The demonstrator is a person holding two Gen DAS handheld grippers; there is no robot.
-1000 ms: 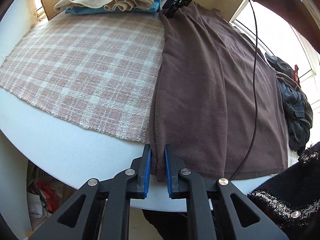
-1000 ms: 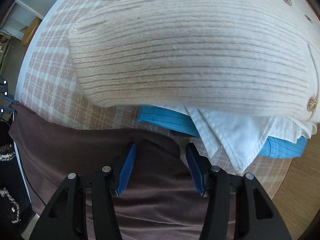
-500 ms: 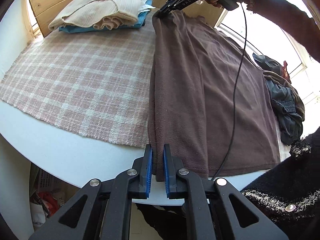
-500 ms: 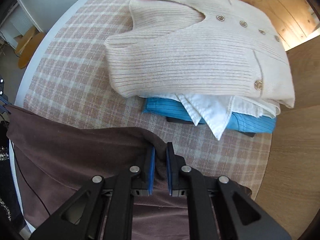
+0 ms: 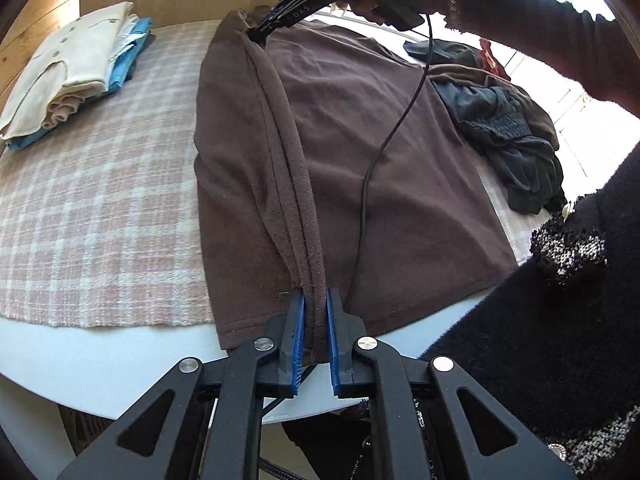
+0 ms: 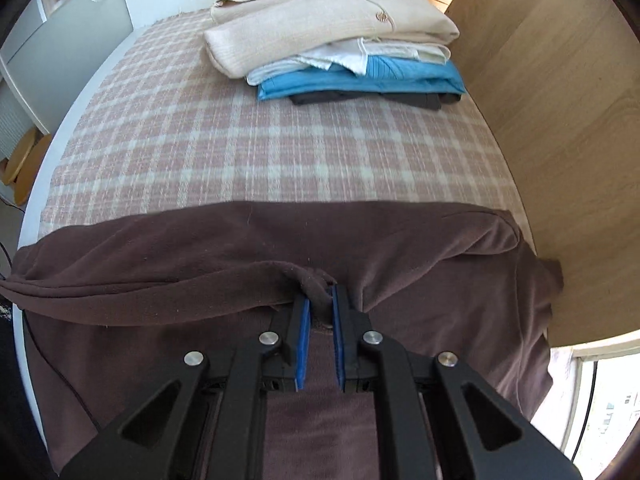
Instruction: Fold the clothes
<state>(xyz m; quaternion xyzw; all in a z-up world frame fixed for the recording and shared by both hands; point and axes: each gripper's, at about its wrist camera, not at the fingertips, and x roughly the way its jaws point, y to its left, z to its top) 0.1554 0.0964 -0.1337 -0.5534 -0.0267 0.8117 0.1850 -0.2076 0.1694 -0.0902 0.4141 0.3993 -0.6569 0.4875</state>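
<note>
At the near hem my left claw [image 5: 316, 320] pinches the brown garment [image 5: 360, 152]; my right claw [image 6: 319, 312] clamps the far hem. I should carry both across level, edges matched.

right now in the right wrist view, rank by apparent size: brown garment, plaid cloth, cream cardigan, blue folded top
1. brown garment, though nearest the camera
2. plaid cloth, looks similar in size
3. cream cardigan
4. blue folded top

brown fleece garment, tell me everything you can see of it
The brown fleece garment looks soft, matte, dark brown, with stitched hems. Most of it lies flat on the plaid cloth; one long edge is lifted, stretched taut and doubled between the left gripper at the near end and the right gripper at the far end. A black cable hangs above it.
</note>
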